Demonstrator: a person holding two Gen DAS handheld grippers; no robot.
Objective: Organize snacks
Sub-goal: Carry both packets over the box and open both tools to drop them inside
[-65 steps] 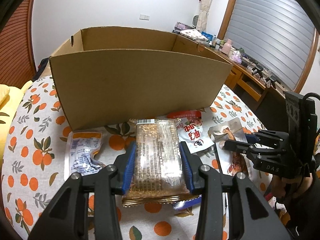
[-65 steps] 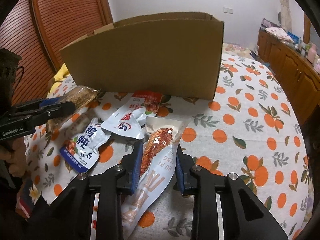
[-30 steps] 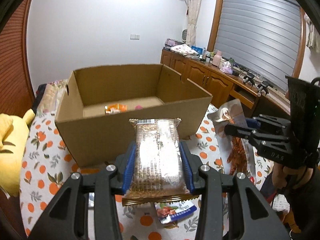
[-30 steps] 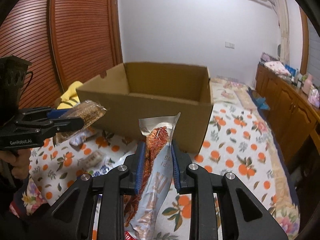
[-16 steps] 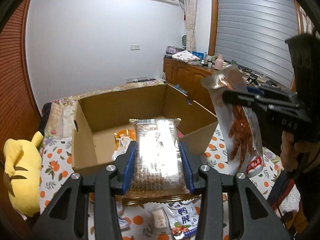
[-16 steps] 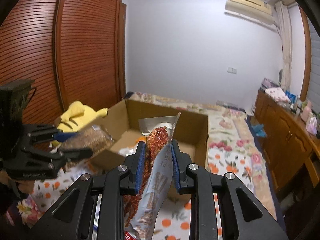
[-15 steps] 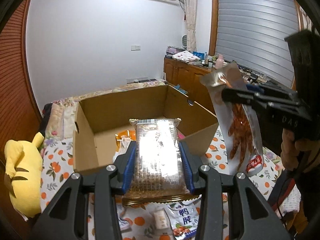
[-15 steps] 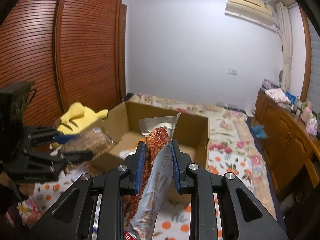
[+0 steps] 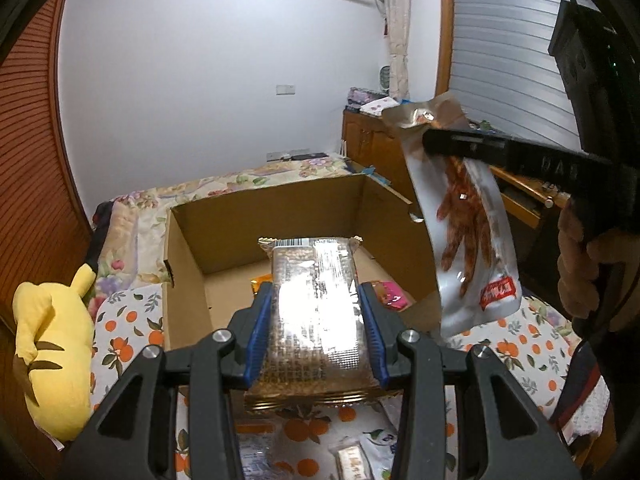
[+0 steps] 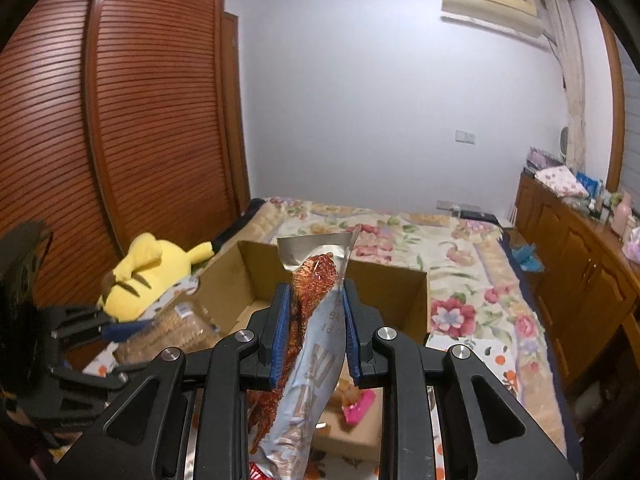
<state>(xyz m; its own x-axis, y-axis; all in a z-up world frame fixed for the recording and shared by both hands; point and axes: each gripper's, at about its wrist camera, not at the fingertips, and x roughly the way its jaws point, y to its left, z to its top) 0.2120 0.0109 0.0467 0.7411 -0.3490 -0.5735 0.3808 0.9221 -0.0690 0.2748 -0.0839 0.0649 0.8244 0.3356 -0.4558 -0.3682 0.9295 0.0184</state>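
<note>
My left gripper (image 9: 316,320) is shut on a clear-wrapped cracker pack (image 9: 316,312), held above the near wall of the open cardboard box (image 9: 188,248). My right gripper (image 10: 314,332) is shut on a silver pouch of red chicken feet (image 10: 316,320), held over the box (image 10: 408,300). In the left wrist view the right gripper (image 9: 480,148) holds the pouch (image 9: 468,232) above the box's right wall. In the right wrist view the left gripper (image 10: 92,328) and cracker pack (image 10: 176,328) are at the left. An orange packet (image 9: 260,282) and a pink packet (image 9: 392,296) lie inside the box.
A yellow plush toy (image 9: 52,344) lies left of the box on the orange-print cloth (image 9: 128,344). Loose snack packs (image 9: 352,460) lie on the cloth below my left gripper. A wooden cabinet (image 10: 580,260) runs along the right. A wooden wardrobe (image 10: 120,120) stands at the left.
Both grippers have risen from the cloth with their packs and moved forward over the box. The box interior now shows from above.
</note>
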